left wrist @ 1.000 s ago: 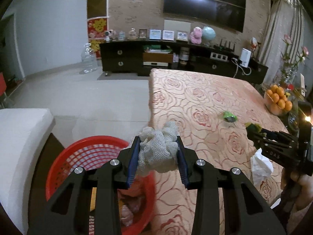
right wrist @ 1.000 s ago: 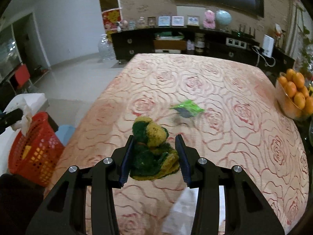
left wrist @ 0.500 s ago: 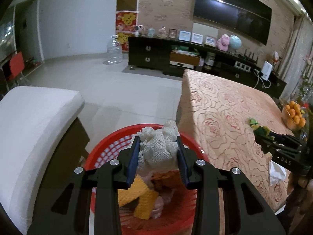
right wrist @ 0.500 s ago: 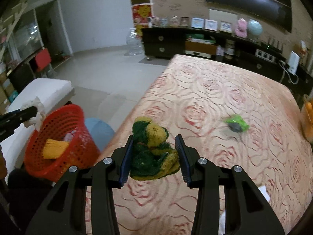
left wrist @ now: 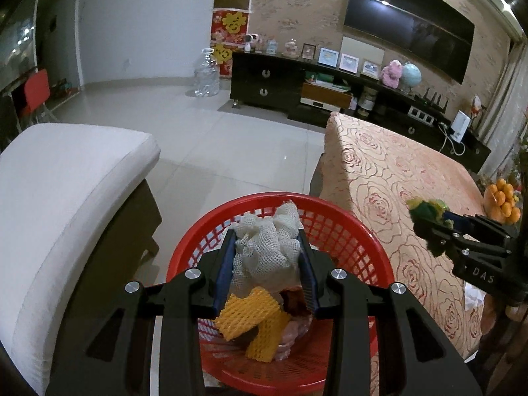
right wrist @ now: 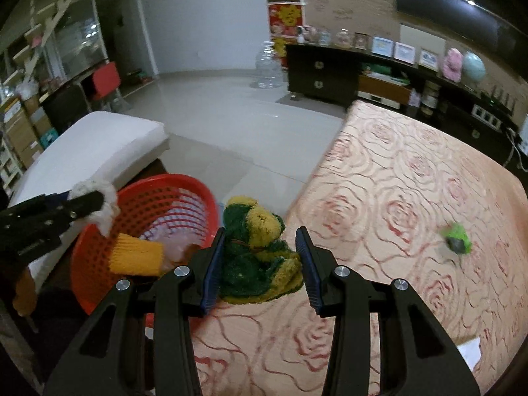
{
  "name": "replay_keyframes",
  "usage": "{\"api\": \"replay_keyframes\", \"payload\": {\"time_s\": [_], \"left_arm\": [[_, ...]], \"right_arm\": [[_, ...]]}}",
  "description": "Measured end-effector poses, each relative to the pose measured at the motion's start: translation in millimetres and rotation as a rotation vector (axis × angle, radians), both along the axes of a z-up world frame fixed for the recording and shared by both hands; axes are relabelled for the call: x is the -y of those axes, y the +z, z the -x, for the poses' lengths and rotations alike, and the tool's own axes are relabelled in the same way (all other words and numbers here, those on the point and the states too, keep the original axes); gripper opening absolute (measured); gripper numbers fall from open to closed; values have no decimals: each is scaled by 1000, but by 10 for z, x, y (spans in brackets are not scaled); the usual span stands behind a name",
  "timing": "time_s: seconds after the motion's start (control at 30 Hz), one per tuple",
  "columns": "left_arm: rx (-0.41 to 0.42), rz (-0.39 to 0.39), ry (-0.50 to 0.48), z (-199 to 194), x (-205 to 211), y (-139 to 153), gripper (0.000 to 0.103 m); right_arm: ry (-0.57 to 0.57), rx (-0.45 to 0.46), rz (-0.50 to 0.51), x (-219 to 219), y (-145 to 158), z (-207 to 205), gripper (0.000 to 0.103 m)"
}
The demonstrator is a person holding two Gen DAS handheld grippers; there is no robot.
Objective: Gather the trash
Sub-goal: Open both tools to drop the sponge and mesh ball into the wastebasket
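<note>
Your left tongs (left wrist: 267, 264) pinch a white foam net (left wrist: 265, 247) at lower centre, over the red basket (left wrist: 356, 244). Your right tongs (right wrist: 259, 257) pinch a green-yellow scrap (right wrist: 255, 250) above the desk (right wrist: 412, 198) edge, beside the basket.

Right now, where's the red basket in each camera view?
Left wrist: the red basket is bottom centre, right below the left gripper holding white mesh.
Right wrist: lower left, its rim beside the table edge.
Shared landmark: the yellow foam net inside the basket, also seen here.
</note>
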State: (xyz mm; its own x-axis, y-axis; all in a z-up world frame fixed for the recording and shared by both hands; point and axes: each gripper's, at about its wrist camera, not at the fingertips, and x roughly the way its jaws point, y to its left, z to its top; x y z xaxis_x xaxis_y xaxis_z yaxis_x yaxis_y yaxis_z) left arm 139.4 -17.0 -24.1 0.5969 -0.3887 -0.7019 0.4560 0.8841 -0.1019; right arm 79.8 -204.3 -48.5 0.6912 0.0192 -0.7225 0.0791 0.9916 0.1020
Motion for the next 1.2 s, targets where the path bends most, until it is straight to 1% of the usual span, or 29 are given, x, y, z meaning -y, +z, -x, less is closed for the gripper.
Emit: {"api": "replay_keyframes", "payload": {"time_s": [0.33, 0.43, 0.53, 0.63, 0.7, 0.8, 0.87, 0.9, 0.97, 1.2], "left_arm": [[-40, 2, -18, -40, -32, -102, 34], [-44, 2, -22, -44, -26, -116, 38], [-43, 2, -22, -49, -25, -116, 39], [-47, 3, -19, -57, -35, -118, 40], [-54, 6, -17, -56, -35, -122, 42], [-57, 8, -22, -55, -37, -120, 50], [-46, 7, -23, -45, -36, -104, 57], [-43, 7, -23, -40, -35, -102, 58], [-36, 7, -20, -35, -34, -84, 64], [-33, 17, 2, -27, -74, -54, 69]], "right_arm": [[90, -34, -27, -373, -75, -233, 42], [105, -49, -38, -417, -106, -255, 43], [107, -59, -46, -440, -131, -269, 45], [111, -59, -55, -441, -135, -262, 51], [115, -59, -56, -445, -141, -243, 54], [113, -55, -59, -445, -136, -219, 58], [108, -51, -61, -432, -130, -204, 59], [105, -50, -61, -428, -125, -193, 59], [97, -47, -61, -391, -120, -168, 59], [60, -40, -61, -246, -125, -71, 59]]}}
